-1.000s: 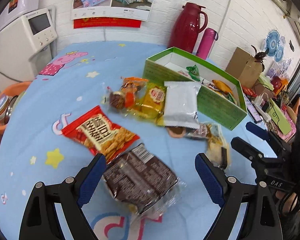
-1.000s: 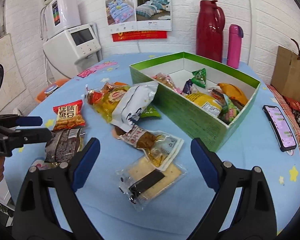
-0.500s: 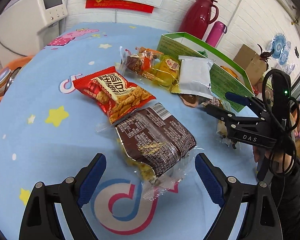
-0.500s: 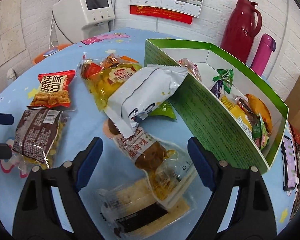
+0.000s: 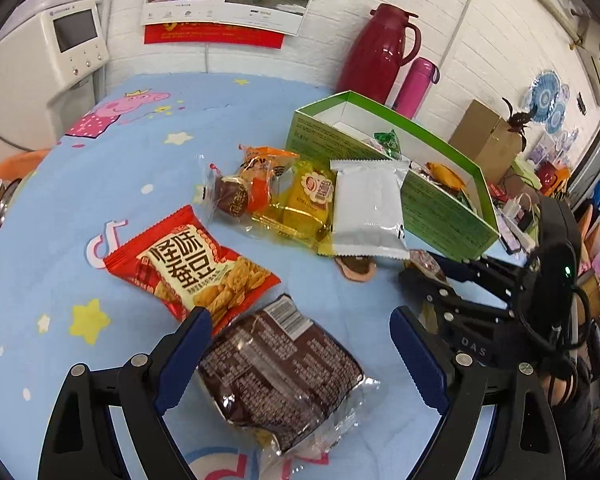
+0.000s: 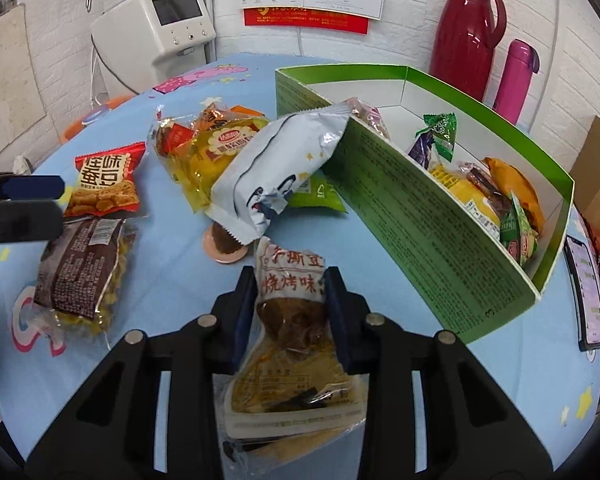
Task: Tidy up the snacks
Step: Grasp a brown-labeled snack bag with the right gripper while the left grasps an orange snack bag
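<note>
A clear snack pack (image 6: 290, 320) is clamped by the right hand-held gripper (image 6: 290, 300); the left hand-held gripper (image 5: 300, 356) is held wide open over a brown pack (image 5: 276, 372)

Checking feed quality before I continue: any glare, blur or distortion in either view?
Left wrist view: sharp at centre, glare on the brown packet, edges bent by fisheye. Right wrist view: sharp, glare on the silver bag; the green box looks curved.
</note>
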Available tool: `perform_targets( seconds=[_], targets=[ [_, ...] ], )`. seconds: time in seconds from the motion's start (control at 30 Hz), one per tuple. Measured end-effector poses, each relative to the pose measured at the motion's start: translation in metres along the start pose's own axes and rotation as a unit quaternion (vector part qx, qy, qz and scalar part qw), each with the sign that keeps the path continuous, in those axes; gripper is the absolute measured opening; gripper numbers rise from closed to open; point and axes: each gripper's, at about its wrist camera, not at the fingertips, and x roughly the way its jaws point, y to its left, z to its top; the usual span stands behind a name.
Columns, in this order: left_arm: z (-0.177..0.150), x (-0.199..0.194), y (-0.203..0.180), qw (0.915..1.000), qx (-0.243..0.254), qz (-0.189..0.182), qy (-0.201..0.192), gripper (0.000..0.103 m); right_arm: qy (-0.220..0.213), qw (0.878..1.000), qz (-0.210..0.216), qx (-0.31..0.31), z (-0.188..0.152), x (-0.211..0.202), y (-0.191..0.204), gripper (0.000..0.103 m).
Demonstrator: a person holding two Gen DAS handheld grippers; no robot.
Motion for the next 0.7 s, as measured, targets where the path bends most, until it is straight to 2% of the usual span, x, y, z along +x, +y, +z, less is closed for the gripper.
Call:
perform_targets(
  seconds=[0.1, 0.23, 0.37, 0.43, 0.5, 0.57, 0.7],
  targets=[
    [0.022, 0.003, 0.007, 0.9997, -0.006, 0.015, -0.017, 0.092, -0.021, 1.0, -0.001, 0.021, -0.001, -0.012, -0.006, 0.036],
    [0.06, 0.017, 0.013, 0.9984, 0.012, 0.042, -0.035, 0.092, -0.036, 0.998, 0.004, 0.047, -0.001, -0.019, -0.016, 0.036],
    [0.084, 0.045, 0.028, 0.9983, 0.011, 0.055, -0.017, 0.091, -0.04, 0.998, 0.007, 0.057, -0.003, -0.019, -0.02, 0.036],
    [0.087, 0.06, 0.036, 0.9986, 0.005, 0.052, 0.001, 0.088, -0.038, 0.997, 0.009, 0.061, -0.004, -0.016, -0.022, 0.036],
    [0.085, 0.074, 0.042, 0.9985, 0.0, 0.05, 0.02, 0.075, -0.032, 0.997, 0.012, 0.065, -0.005, -0.013, -0.024, 0.036],
    [0.08, 0.084, 0.047, 0.9984, -0.003, 0.044, 0.035, 0.067, -0.031, 0.997, 0.016, 0.071, -0.005, -0.012, -0.025, 0.036],
    [0.081, 0.091, 0.055, 0.9984, -0.015, 0.041, 0.037, 0.064, -0.032, 0.996, 0.019, 0.078, -0.004, -0.011, -0.028, 0.036]
  ],
)
